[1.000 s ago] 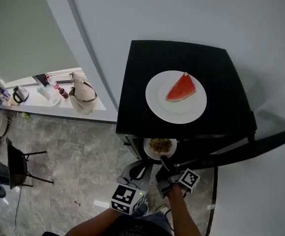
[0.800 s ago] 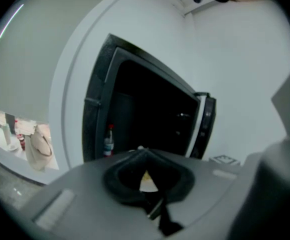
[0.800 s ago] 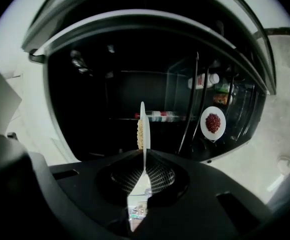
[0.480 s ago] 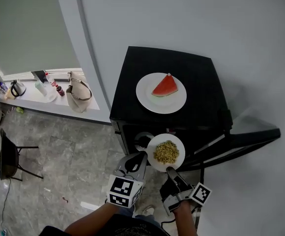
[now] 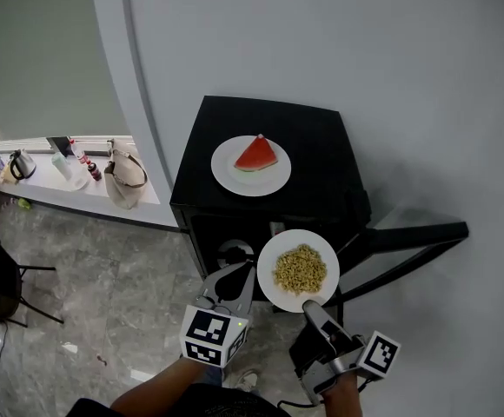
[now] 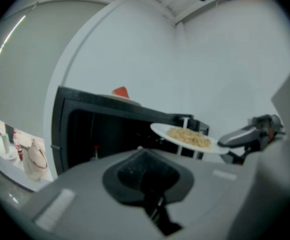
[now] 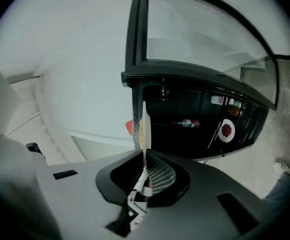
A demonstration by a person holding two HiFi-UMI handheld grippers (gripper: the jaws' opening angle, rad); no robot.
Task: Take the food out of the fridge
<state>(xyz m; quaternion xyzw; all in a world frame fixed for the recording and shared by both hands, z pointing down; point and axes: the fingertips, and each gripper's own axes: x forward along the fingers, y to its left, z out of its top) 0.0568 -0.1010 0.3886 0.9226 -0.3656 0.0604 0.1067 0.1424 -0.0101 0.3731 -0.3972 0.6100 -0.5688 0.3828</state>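
Food (image 5: pixel 300 269) in a yellowish heap lies on a white plate (image 5: pixel 269 289), held out in front of the black fridge (image 5: pixel 321 146), left of its open door (image 5: pixel 408 235). The right gripper (image 5: pixel 308 306) has its fingers clamped on the plate's near rim. The left gripper (image 5: pixel 243 273), just left of the plate, has its fingers closed on nothing. On the fridge's top, a watermelon slice (image 5: pixel 257 155) rests on a second plate (image 5: pixel 232 176).

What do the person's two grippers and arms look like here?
Both the left gripper and right gripper have grey, wedge-shaped shells. Each carries a white cube with black square markers: left cube, right cube. The right one's fingers show a mesh-textured pad. No sleeves cover the forearms.
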